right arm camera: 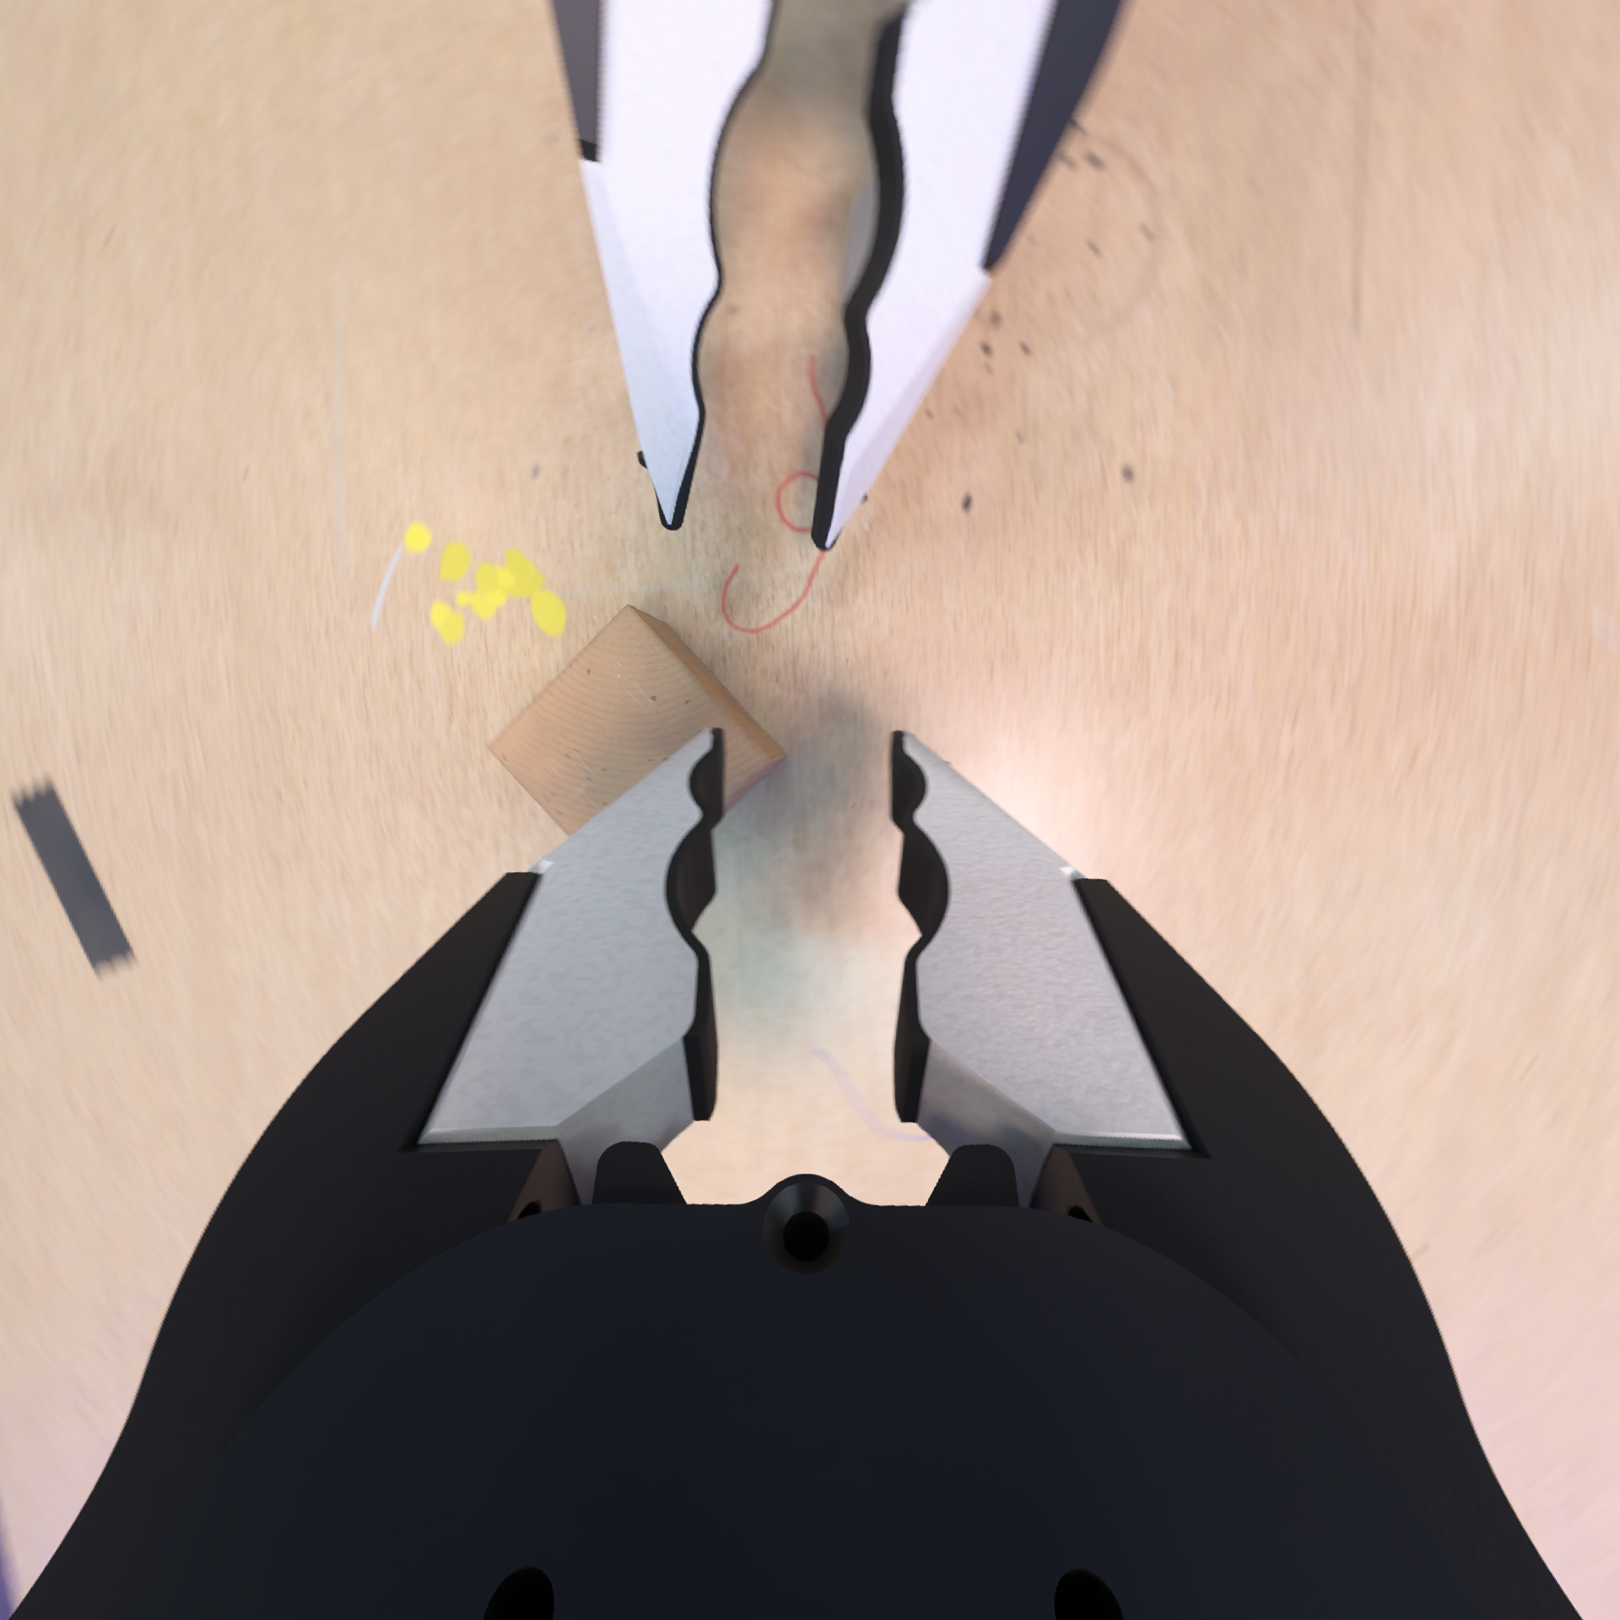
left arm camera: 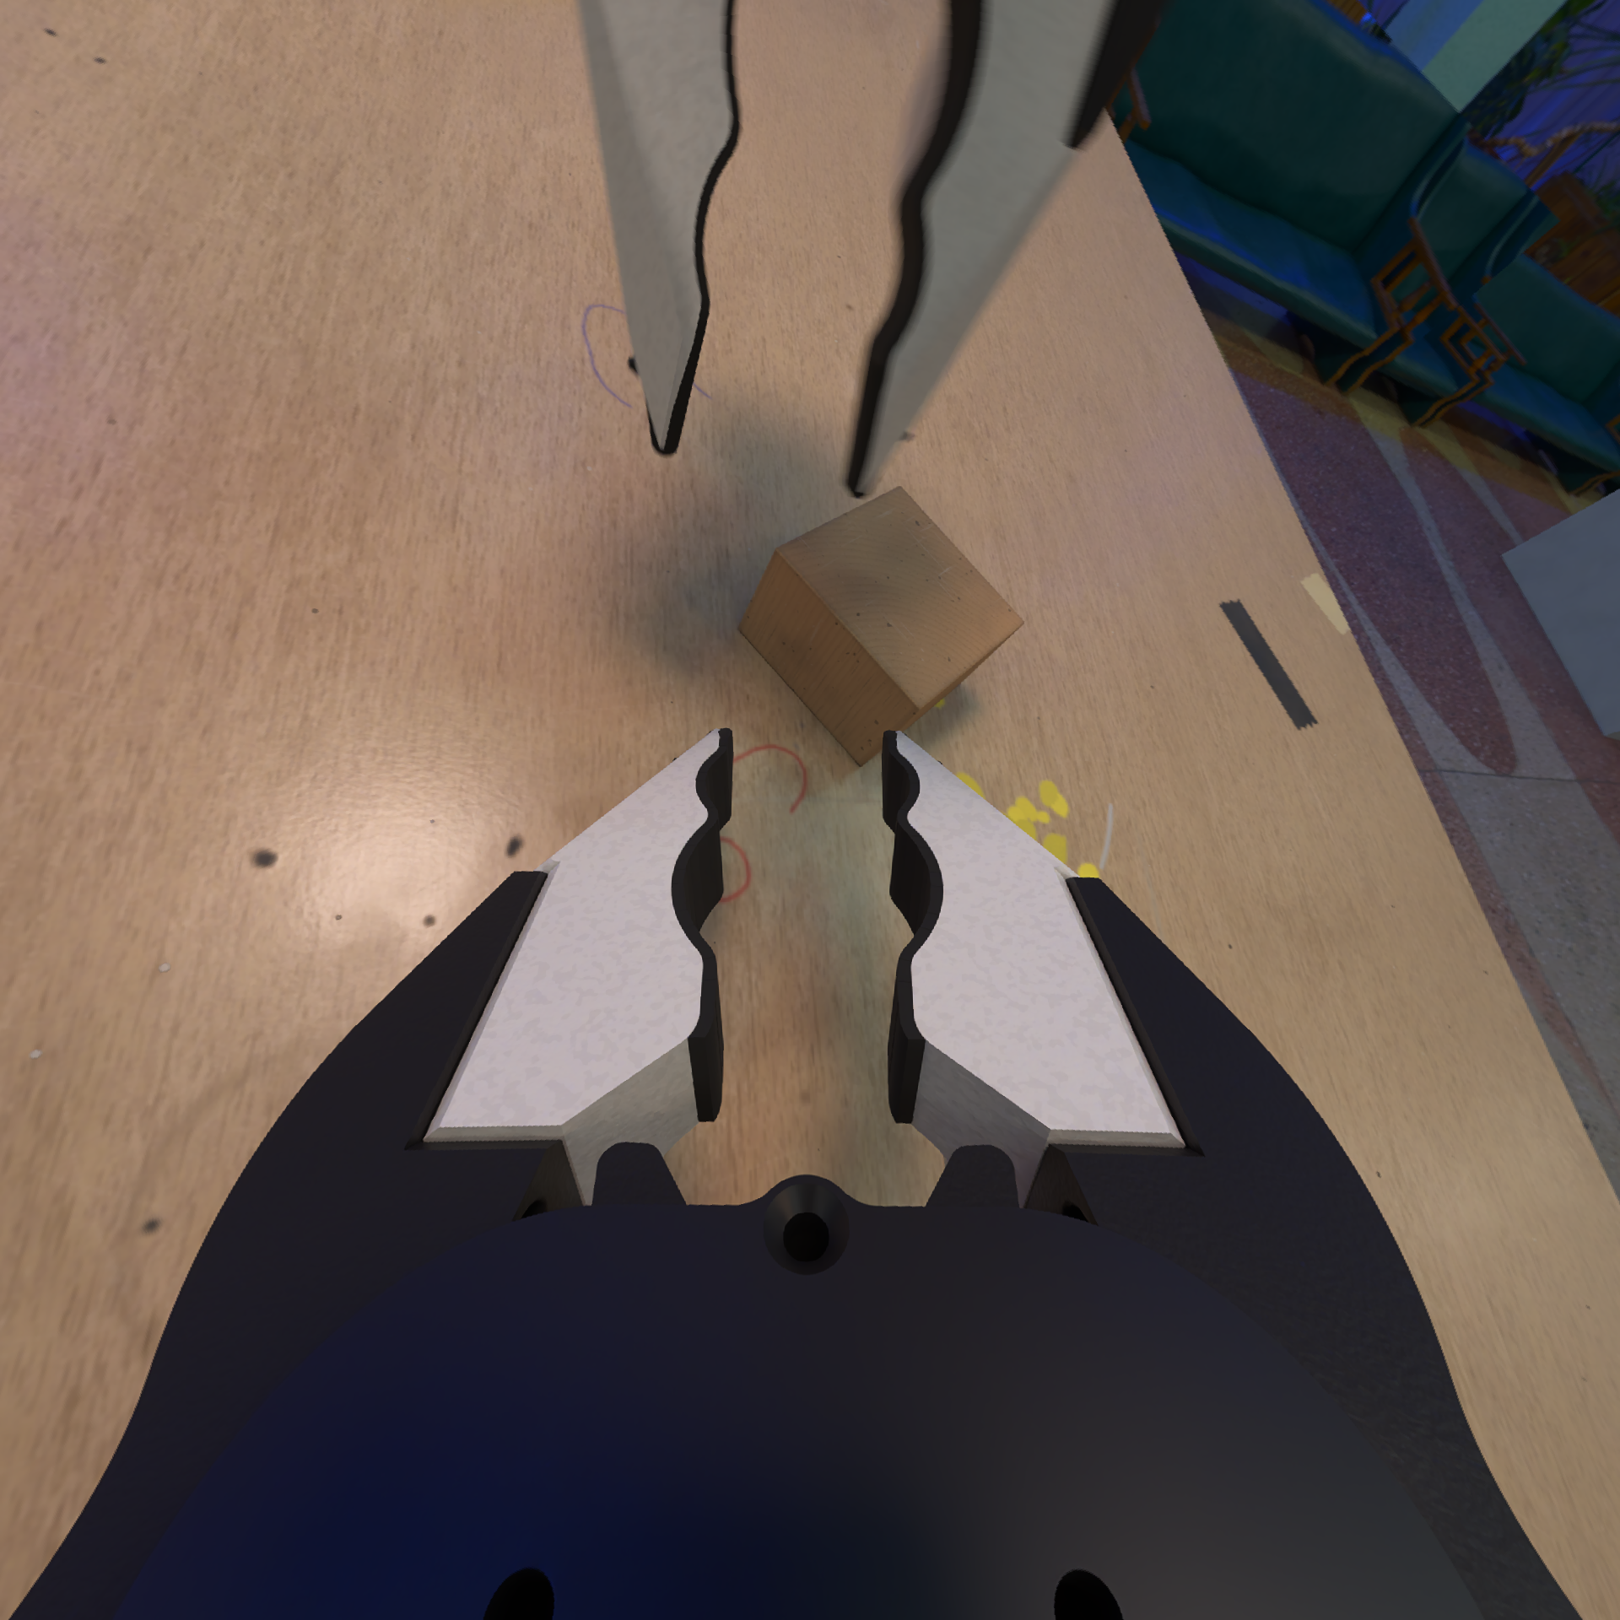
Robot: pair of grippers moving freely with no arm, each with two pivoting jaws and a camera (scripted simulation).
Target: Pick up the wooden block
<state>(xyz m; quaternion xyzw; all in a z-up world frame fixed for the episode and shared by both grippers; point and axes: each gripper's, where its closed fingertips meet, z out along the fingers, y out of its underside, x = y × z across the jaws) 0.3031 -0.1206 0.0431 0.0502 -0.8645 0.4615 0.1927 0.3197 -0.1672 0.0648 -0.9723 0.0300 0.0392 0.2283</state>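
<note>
Resting on the worktop (left arm camera: 263,526) between both spread, empty grippers — wooden block (left arm camera: 877,618), corner-on. Left gripper (left arm camera: 805,736) sits just short of it; right gripper (right arm camera: 806,736) offset beside it. Advice: rotate to square the flat faces, centre, then close.

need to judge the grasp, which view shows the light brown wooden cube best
The left wrist view: the light brown wooden cube sits unobstructed, three faces visible. In the right wrist view, the right gripper finger hides its near corner.

Left gripper (left arm camera: 805,736), right gripper (right arm camera: 806,736): matte black rounded bodies, central round screw hole, two lower holes; pale grey speckled wedge fingers (left arm camera: 605,955) lined with wavy black pads (left arm camera: 706,877).
</note>
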